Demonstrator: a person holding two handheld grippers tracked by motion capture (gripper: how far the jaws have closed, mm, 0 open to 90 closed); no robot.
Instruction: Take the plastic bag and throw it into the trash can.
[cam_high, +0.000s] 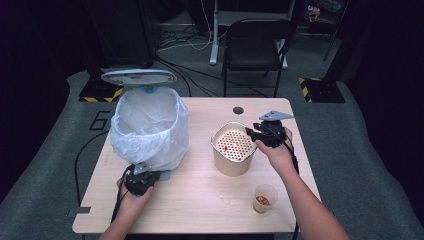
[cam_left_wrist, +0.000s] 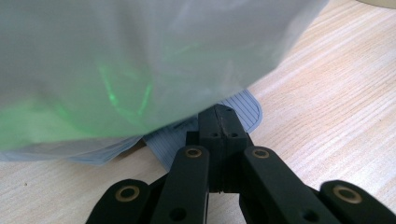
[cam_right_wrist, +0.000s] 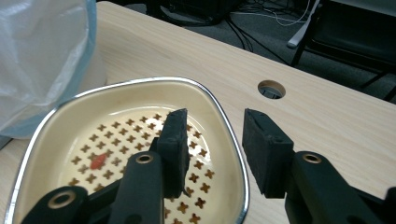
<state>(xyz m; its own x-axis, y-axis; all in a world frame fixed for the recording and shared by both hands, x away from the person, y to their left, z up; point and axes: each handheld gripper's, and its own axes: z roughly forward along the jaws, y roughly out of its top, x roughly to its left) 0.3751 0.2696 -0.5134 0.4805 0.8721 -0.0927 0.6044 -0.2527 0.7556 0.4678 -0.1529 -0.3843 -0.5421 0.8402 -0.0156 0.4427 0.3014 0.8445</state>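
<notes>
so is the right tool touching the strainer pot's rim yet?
Apart. The right gripper view shows the right tool straddling the pot's rim, with gaps on both sides.

A cream container (cam_high: 232, 150) with a rounded-square, metal-edged rim stands upright at the middle of the tabletop (cam_high: 200, 195). A perforated insert with small cross-shaped holes sits down inside it, and one small red scrap (cam_right_wrist: 97, 161) lies on that insert. To the left stands a bin (cam_high: 150, 127) lined with a translucent white bag that folds over its rim and hangs down its sides, its lid (cam_high: 138, 76) raised at the far side and a pale ribbed pedal (cam_left_wrist: 243, 112) sticking out at its near foot.
</notes>
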